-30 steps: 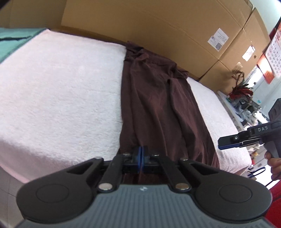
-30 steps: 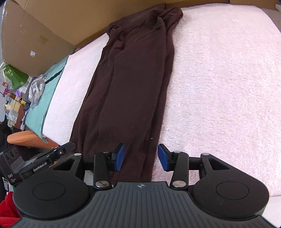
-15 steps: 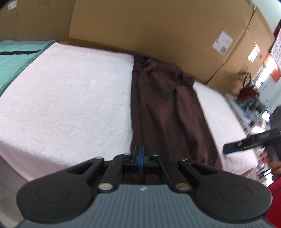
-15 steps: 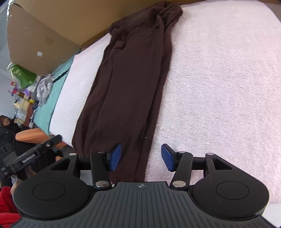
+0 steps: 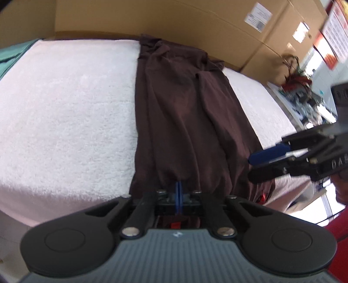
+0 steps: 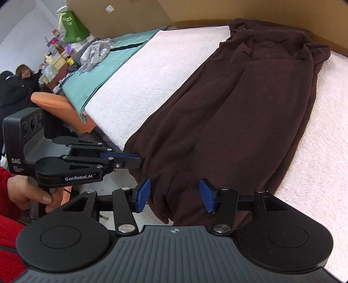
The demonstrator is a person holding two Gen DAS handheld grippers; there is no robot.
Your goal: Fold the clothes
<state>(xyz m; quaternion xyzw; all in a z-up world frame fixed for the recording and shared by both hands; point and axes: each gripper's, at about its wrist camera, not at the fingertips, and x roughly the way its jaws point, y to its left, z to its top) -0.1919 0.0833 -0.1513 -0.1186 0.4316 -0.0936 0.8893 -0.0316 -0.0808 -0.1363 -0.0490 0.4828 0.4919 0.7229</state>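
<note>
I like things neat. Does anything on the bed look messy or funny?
Yes, a little. The brown garment lies in a long strip on the white cover, but its far end is bunched and wrinkled by the cardboard boxes, and its near end droops over the edge. Nothing looks torn or spilled.

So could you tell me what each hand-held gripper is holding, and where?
The left hand-held gripper pinches the brown garment's near hem; the right hand-held gripper is open, holding nothing.

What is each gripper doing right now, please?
Left gripper: jaws shut on the near hem of the brown garment.
Right gripper: jaws open around the same hem, holding nothing.
</note>
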